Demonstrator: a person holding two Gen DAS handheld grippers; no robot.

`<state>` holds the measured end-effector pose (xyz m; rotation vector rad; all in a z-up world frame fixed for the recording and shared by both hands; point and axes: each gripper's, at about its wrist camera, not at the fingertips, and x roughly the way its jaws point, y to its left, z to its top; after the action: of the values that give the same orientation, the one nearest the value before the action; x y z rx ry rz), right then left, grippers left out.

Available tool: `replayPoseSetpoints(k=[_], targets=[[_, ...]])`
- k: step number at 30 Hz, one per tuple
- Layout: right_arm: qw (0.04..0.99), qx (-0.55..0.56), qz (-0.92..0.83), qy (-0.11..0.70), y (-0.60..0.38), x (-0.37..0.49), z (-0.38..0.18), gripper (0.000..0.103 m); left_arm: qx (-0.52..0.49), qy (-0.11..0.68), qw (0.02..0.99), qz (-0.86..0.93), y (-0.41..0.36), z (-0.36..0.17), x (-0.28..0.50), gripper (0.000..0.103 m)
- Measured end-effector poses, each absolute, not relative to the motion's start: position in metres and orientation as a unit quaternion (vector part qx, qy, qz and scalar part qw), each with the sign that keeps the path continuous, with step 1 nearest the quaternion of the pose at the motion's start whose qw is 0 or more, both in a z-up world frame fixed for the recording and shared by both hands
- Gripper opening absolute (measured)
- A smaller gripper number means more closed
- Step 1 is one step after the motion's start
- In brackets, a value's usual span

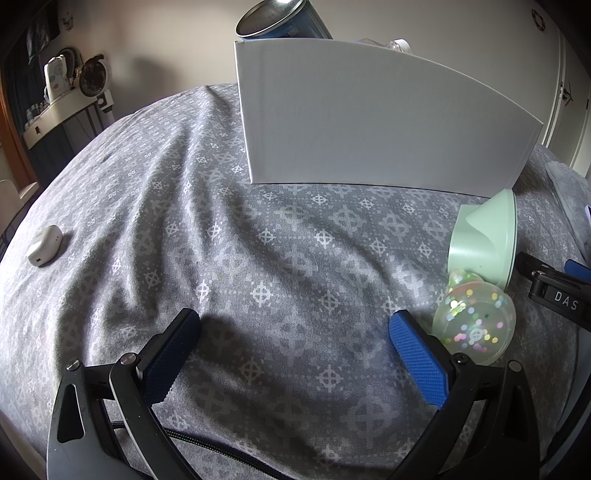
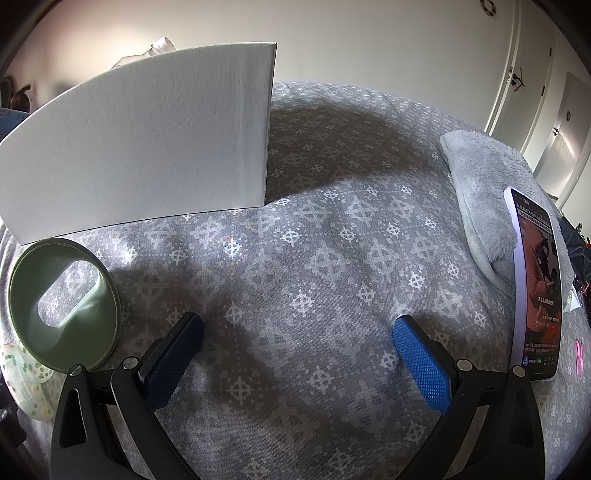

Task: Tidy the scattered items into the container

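Note:
A white box (image 1: 373, 114) stands upright on the patterned grey bedspread, seen at the left in the right wrist view (image 2: 140, 147). A pale green funnel-shaped piece (image 1: 484, 240) lies on its side beside the box's near corner, its round rim (image 2: 62, 306) facing the right camera. A clear ball with coloured dots (image 1: 474, 325) rests just in front of it, close to my left gripper's right finger (image 1: 417, 362). A small white case (image 1: 44, 245) lies far left. My left gripper (image 1: 295, 354) and right gripper (image 2: 297, 358) both hover open over bare cloth, nothing between their pads.
A blue tin (image 1: 280, 20) and a clear bottle cap (image 1: 400, 45) stick up behind the box. A folded grey fleece (image 2: 487, 195) lies at the right with a lit phone (image 2: 535, 284) leaning on it. The right gripper's frame (image 1: 557, 291) shows beside the funnel. Doors (image 2: 532, 81) stand behind.

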<state>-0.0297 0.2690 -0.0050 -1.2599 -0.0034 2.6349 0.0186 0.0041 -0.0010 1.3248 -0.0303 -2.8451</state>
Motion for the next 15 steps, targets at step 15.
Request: replayPoseSetpoints(k=[15], targets=[[0.11,-0.429,0.897,-0.001,0.269,-0.0296,-0.0051,0.103,0.422,-0.008,0.0,-0.907,0.0024,-0.001,0.018,0.103]])
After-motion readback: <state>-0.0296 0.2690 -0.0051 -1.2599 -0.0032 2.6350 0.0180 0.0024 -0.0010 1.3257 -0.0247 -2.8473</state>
